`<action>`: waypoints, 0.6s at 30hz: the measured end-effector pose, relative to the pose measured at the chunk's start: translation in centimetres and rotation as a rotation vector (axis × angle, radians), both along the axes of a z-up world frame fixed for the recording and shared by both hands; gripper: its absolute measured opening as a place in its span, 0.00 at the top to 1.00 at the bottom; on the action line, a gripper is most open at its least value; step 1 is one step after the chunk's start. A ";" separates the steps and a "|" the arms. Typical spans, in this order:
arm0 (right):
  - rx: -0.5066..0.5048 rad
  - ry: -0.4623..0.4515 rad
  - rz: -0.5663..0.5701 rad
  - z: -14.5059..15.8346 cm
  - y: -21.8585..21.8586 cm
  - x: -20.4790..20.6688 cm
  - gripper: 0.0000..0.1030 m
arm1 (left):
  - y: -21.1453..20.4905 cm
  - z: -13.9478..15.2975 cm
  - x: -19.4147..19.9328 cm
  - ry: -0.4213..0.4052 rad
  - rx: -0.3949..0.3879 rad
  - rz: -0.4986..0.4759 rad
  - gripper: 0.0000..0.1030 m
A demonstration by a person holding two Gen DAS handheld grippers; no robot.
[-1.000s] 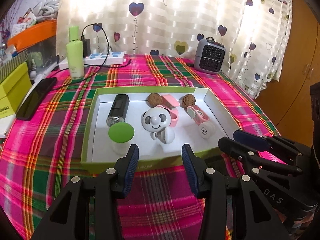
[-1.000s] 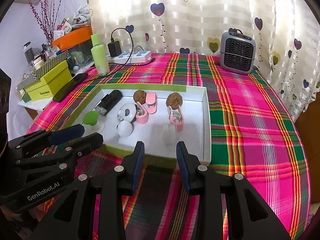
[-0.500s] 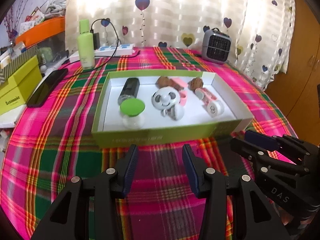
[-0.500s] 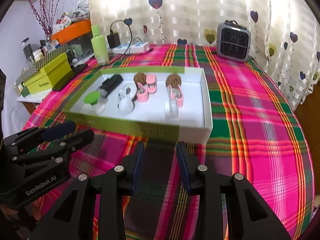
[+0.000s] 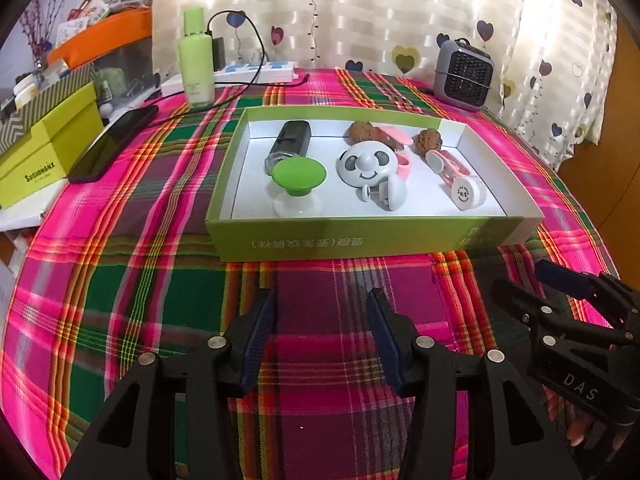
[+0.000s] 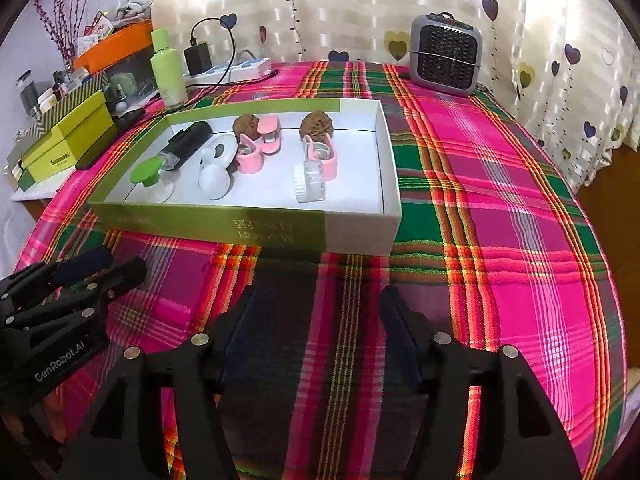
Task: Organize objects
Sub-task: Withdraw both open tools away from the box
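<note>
Only left wrist view shows panda's face [image 5: 365, 164]

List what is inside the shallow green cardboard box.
Inside the box: a black cylinder, green-capped knob, panda-face toy, two walnuts, pink clips. The toy hides parts behind it.

One box [image 5: 360, 240], two walnuts [image 5: 429, 141] (both inside), three pink holders [image 6: 250, 156], one bottle [image 5: 196, 64]

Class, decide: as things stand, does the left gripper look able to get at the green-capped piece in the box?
Probably yes: the left gripper, jaws opening and empty, faces the box; the green-capped piece stands just behind the low near wall, with nothing above it.
</note>
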State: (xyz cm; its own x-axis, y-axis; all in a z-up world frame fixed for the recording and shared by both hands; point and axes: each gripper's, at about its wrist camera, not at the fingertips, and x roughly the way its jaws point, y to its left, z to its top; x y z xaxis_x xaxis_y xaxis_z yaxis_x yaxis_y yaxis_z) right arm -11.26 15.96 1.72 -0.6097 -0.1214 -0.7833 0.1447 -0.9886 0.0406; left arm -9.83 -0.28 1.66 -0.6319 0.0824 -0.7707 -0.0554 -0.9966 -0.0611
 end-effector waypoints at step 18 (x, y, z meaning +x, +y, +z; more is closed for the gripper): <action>0.048 -0.014 -0.057 -0.3 0.2 -0.3 0.30 | 1.1 -0.1 -0.2 -0.015 -0.055 -0.025 0.38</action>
